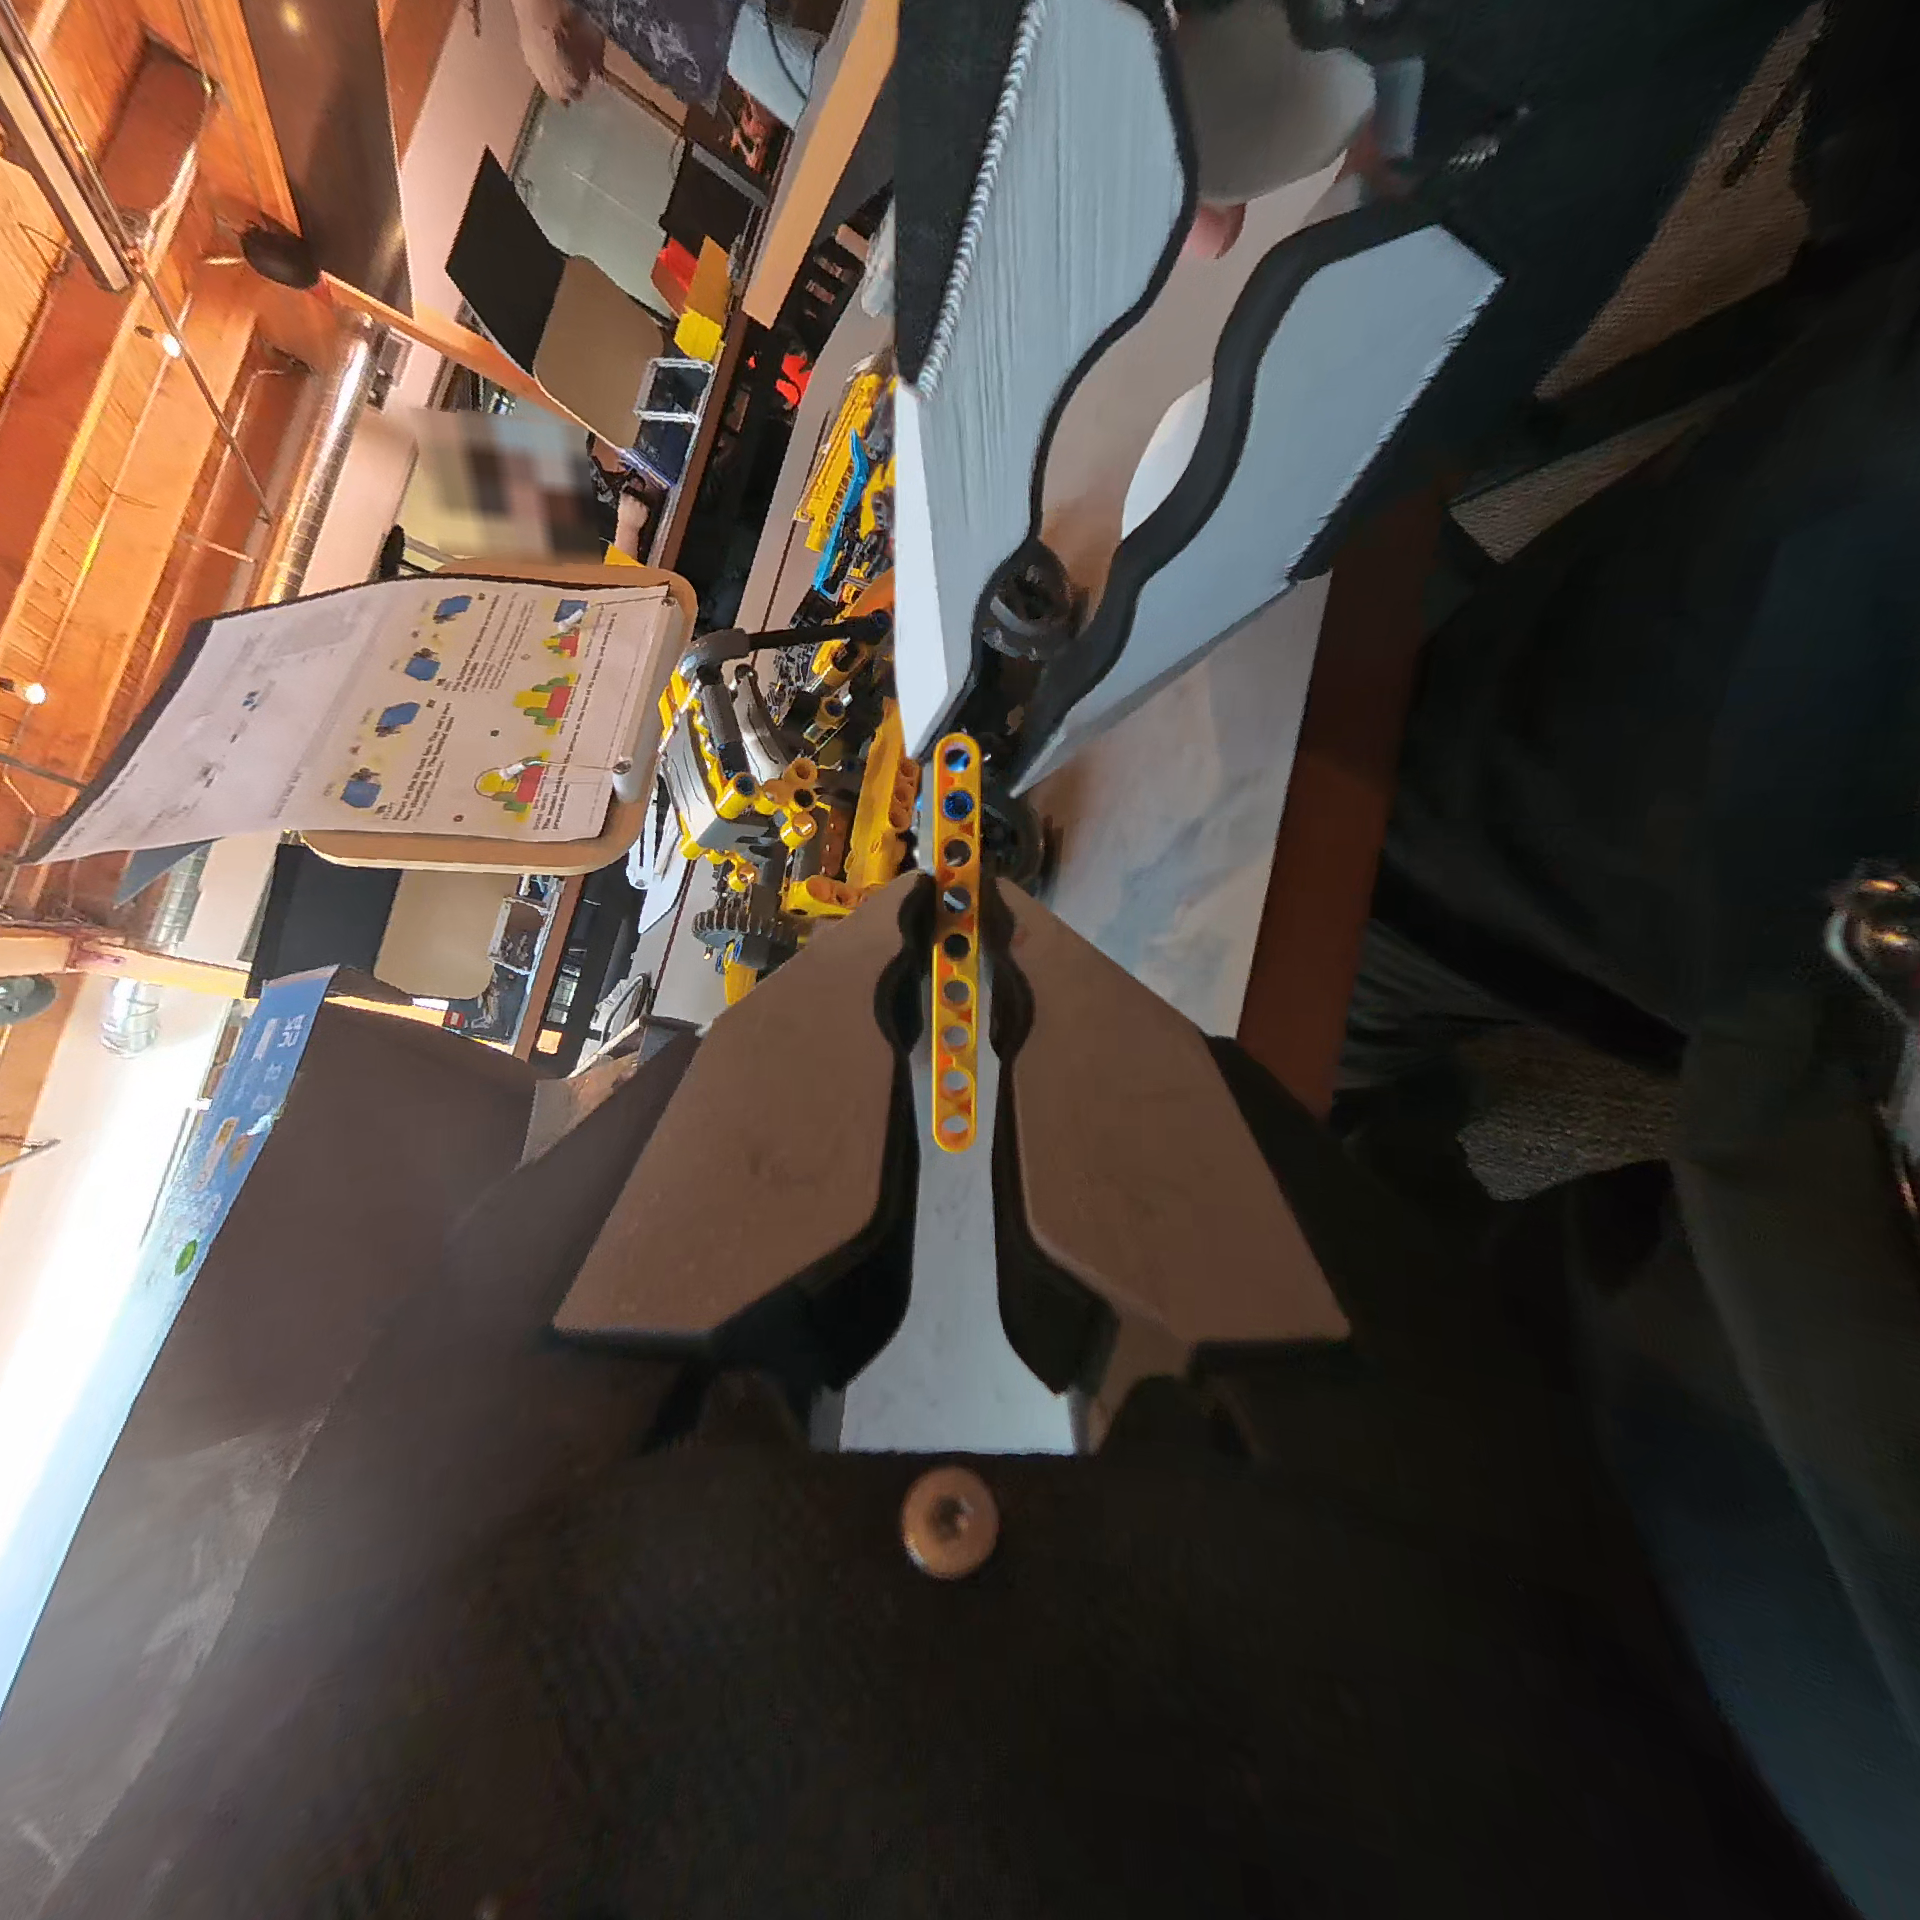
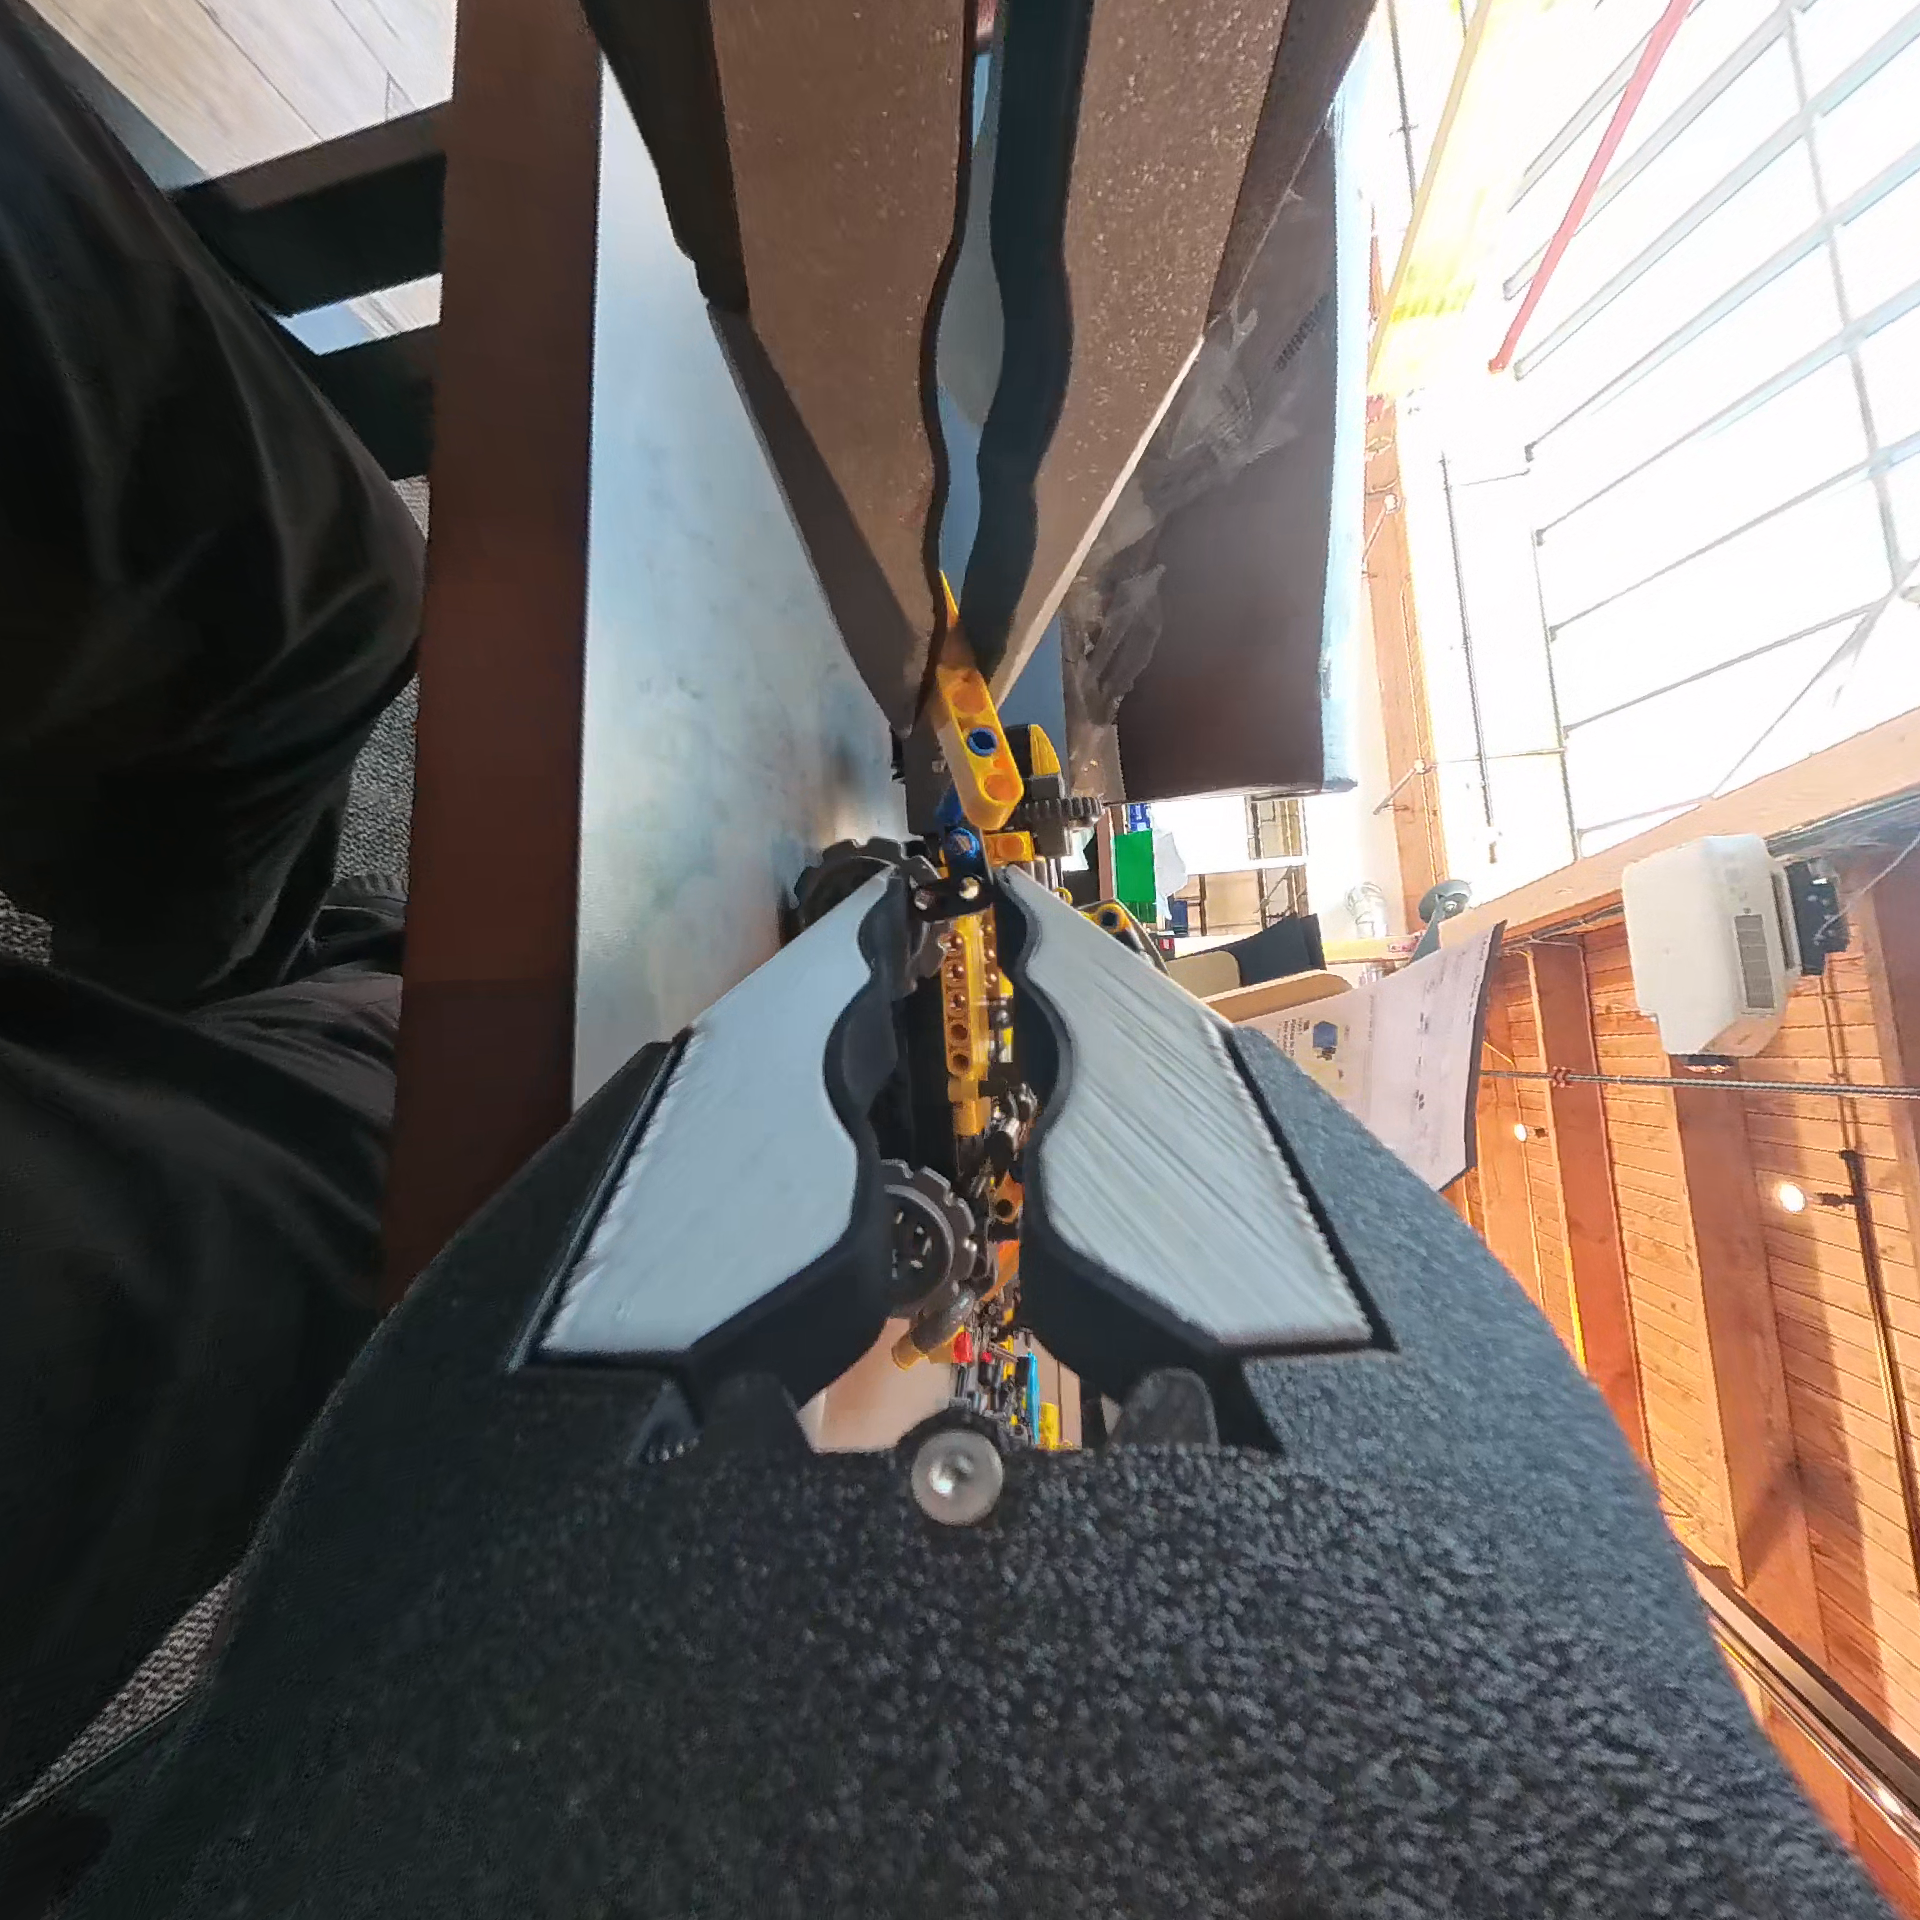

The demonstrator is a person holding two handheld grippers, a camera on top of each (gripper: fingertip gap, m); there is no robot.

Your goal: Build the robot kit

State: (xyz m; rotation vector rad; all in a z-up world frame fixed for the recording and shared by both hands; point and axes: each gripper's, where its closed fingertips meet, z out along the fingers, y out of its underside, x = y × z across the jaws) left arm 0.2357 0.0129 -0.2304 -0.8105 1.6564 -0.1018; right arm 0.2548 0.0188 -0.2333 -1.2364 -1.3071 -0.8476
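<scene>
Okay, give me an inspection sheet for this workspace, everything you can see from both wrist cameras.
Surface: pale table top with a dark wooden edge.
Things: yellow beam with holes, a blue pin in it; yellow and black brick model with gears and wheels.
Clutter: loose brick parts farther along the table.
Claws: left claw shut on the yellow beam; right claw, white-fingered, closed around a small dark part at the model.
Cables: nothing seen.
Surroundings: open instruction booklet on a stand, wood-panelled wall, large windows.
</scene>
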